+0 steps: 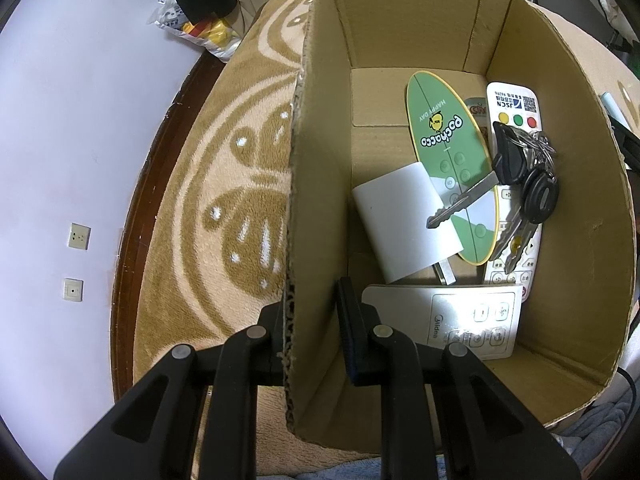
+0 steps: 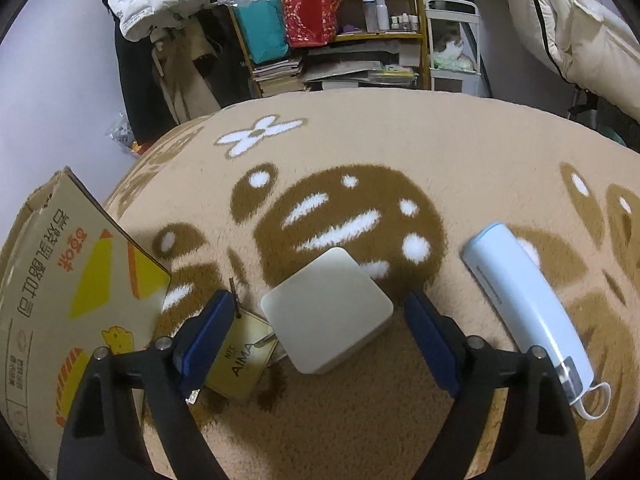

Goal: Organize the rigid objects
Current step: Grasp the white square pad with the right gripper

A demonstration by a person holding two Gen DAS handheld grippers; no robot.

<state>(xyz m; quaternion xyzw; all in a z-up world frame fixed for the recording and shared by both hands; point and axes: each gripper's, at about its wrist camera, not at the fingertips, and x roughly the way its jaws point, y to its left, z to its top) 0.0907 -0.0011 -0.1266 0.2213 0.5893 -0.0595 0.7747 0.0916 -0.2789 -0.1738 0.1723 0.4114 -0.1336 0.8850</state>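
Observation:
My left gripper point(image 1: 316, 320) is shut on the near left wall of the open cardboard box point(image 1: 296, 184), one finger outside, one inside. Inside lie a green oval remote point(image 1: 448, 152), a white charger point(image 1: 404, 224), a bunch of keys point(image 1: 520, 176), a white remote point(image 1: 516, 104) and a silver remote point(image 1: 472, 320). My right gripper point(image 2: 320, 340) is open, its fingers either side of a cream square box point(image 2: 328, 312) on the blanket. A gold key tag point(image 2: 240, 356) lies by the left finger. A light blue power bank point(image 2: 528, 312) lies to the right.
The cardboard box point(image 2: 60, 280) stands at the left in the right wrist view. The patterned tan blanket point(image 2: 400, 140) covers the bed. A cluttered shelf point(image 2: 328, 28) and hanging clothes point(image 2: 160, 8) stand behind. A wall point(image 1: 60, 120) runs along the bed's left side.

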